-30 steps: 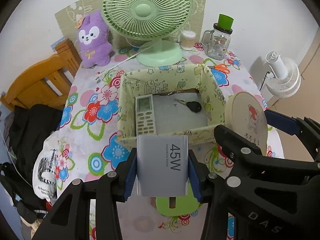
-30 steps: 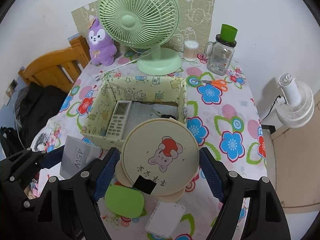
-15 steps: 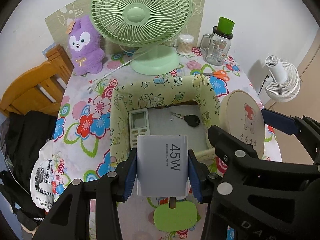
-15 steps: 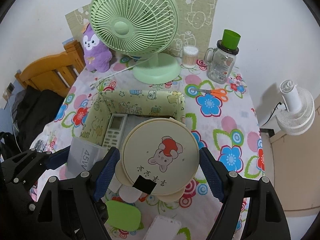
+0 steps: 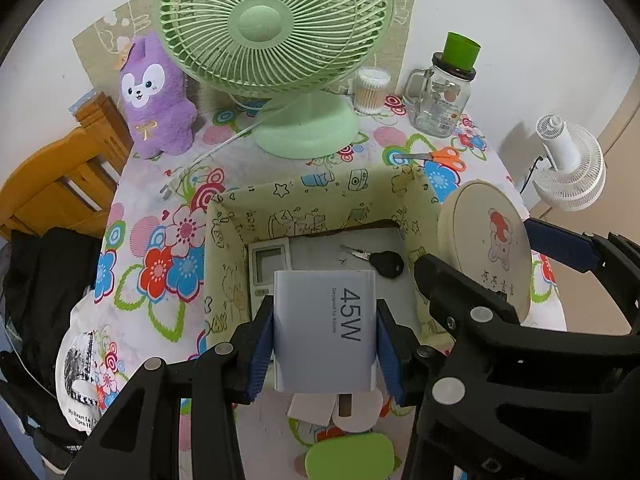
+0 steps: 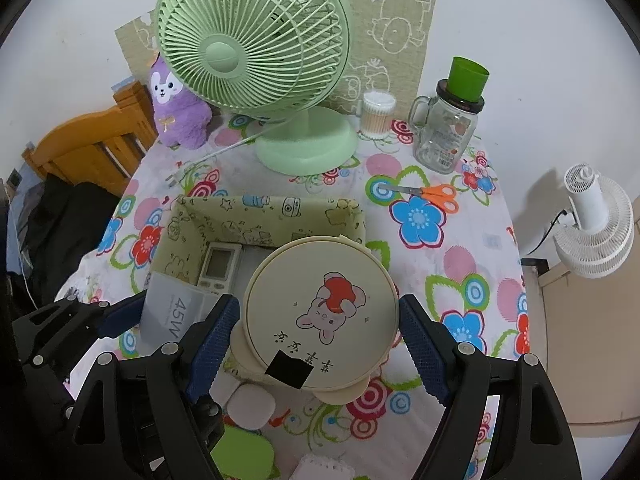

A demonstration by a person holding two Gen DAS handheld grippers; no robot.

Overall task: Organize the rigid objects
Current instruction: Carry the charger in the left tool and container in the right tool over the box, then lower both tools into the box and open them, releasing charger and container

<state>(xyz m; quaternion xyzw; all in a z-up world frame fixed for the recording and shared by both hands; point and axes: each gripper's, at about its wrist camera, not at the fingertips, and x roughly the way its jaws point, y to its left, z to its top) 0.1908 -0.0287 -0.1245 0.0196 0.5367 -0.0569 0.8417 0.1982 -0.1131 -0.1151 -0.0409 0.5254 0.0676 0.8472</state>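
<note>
My left gripper (image 5: 324,316) is shut on a grey "45W" charger box (image 5: 324,344), held upright over the near wall of a yellow-green fabric bin (image 5: 320,186). Inside the bin lie a white remote (image 5: 269,264) and a black key (image 5: 385,263). My right gripper (image 6: 318,316) grips a round cream case with a bunny picture (image 6: 332,268) by its edges, above the bin's (image 6: 264,216) near right corner. The charger box (image 6: 172,316) and left gripper show at the lower left of the right wrist view; the round case (image 5: 486,240) shows at the right of the left wrist view.
On the flowered tablecloth stand a green desk fan (image 5: 280,40), a purple plush (image 5: 154,92), a cotton-swab tub (image 5: 372,88) and a glass jar with a green lid (image 5: 444,92). Orange scissors (image 5: 440,156) lie behind the bin. A green pad (image 6: 244,454) and small white items lie near the front. A wooden chair (image 5: 52,184) stands left, a white fan (image 5: 568,164) right.
Both grippers have moved forward with their loads, from in front of the bin to over its near edge. Neither grip has changed.
</note>
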